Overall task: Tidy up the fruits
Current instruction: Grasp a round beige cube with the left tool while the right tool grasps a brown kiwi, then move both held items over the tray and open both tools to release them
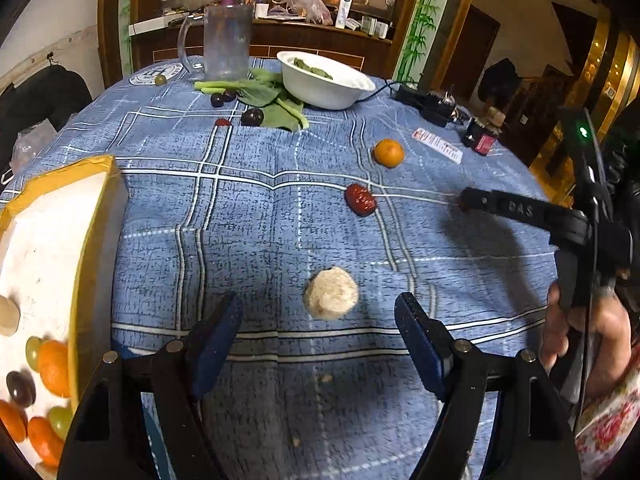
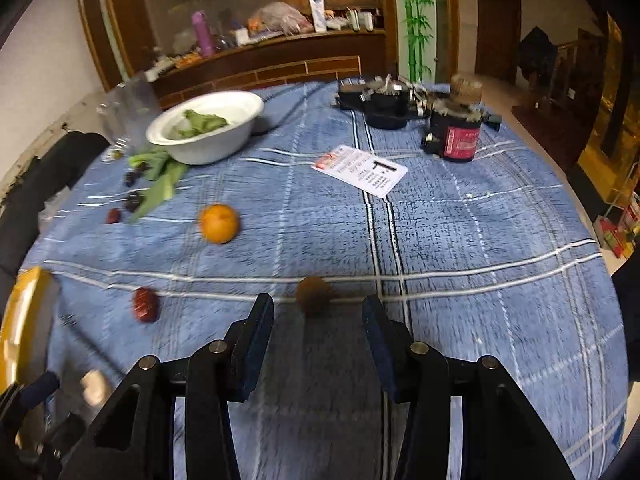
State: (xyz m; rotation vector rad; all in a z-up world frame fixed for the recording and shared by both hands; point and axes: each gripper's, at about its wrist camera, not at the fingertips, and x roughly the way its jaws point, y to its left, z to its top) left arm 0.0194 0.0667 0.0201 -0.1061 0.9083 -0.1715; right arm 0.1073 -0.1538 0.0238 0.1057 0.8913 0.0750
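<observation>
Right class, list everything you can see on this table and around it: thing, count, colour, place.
Tablecloth: one, blue plaid, covering the table.
Box: one, yellow-rimmed, white inside, left edge; holds oranges, grapes, other fruit.
Pale peeled fruit: one, beige, ahead of the left gripper.
Red date: one, mid-table.
Orange: one, beyond the date.
Brown round fruit: one, ahead of the right gripper.
Dark grapes: several, beside the greens.
Greens: leafy, by the bowl.
Bowl: one, white.
Pitcher: one, clear, far side.
Card: one, white.
Jar: one, dark with red label.
Left gripper: open.
Right gripper: open.
</observation>
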